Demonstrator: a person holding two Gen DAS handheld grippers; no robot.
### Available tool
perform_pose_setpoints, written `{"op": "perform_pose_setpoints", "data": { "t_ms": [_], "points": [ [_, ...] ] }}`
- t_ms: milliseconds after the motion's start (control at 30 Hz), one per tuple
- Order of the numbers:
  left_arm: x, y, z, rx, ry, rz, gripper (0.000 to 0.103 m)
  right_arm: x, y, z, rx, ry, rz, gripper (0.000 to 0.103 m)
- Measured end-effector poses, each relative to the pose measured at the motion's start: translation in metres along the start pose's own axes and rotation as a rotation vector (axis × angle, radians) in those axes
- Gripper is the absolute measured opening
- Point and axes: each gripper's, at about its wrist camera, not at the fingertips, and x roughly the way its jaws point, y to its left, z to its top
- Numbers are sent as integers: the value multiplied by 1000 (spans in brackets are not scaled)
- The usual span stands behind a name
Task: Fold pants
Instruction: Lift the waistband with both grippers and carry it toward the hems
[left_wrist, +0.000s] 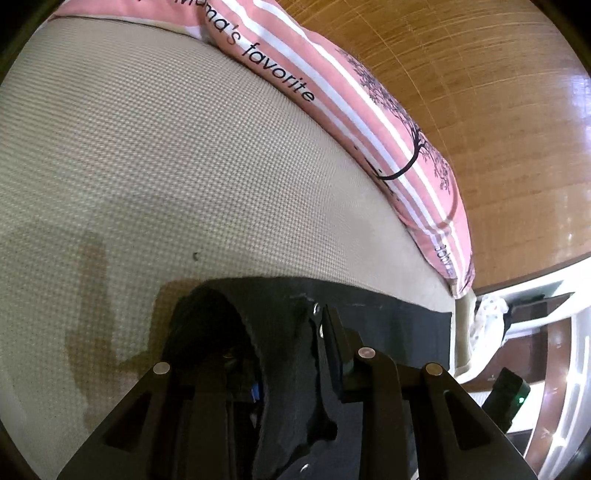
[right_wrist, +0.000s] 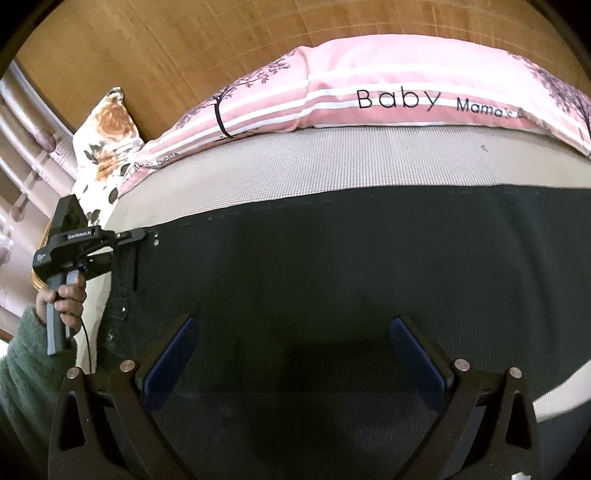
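Note:
The dark pants (right_wrist: 332, 258) lie flat across the beige mattress (right_wrist: 295, 162), filling the lower half of the right wrist view. My right gripper (right_wrist: 293, 332) hovers over the middle of the pants, open and empty, blue pads wide apart. My left gripper (right_wrist: 153, 236) shows at the left of that view, shut on the pants' far left corner. In the left wrist view my left gripper (left_wrist: 306, 325) is shut on a bunched edge of the pants (left_wrist: 388, 314), whose fabric rises between the fingers.
A pink striped pillow (right_wrist: 388, 88) with printed words lies along the mattress's far edge against a wooden headboard (right_wrist: 184, 44). A floral pillow (right_wrist: 107, 136) sits at the left end. The mattress edge (left_wrist: 458, 317) drops off beside white furniture (left_wrist: 554, 332).

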Motion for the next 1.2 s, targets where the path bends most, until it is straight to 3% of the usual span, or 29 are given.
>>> {"op": "perform_pose_setpoints", "data": {
  "t_ms": [33,100,167,333,500,767,900,967,1200],
  "points": [
    [0,1,-1,-4,-9,0,26,1,-1,2,-13,2,-2,103],
    [-2,-1,-4,3,-45,21,12,6,-4,9,-46,14,-6,103],
    [-8,-1,-10,3,-88,12,8,9,-10,18,-73,28,-3,103],
    [-34,-27,-28,68,-208,-54,7,10,-23,46,-177,35,18,103],
    [-57,-51,-44,133,-269,-128,7,17,-36,73,-296,59,66,103],
    [-82,-71,-67,205,-340,-208,7,42,-44,115,-506,205,207,97],
    [-88,-74,-72,216,-360,-197,7,61,-47,128,-580,310,294,85],
    [-88,-74,-74,217,-362,-184,7,69,-48,131,-596,352,334,84],
    [-84,-73,-71,207,-357,-131,7,90,-50,133,-659,448,405,70]
  ]
}}
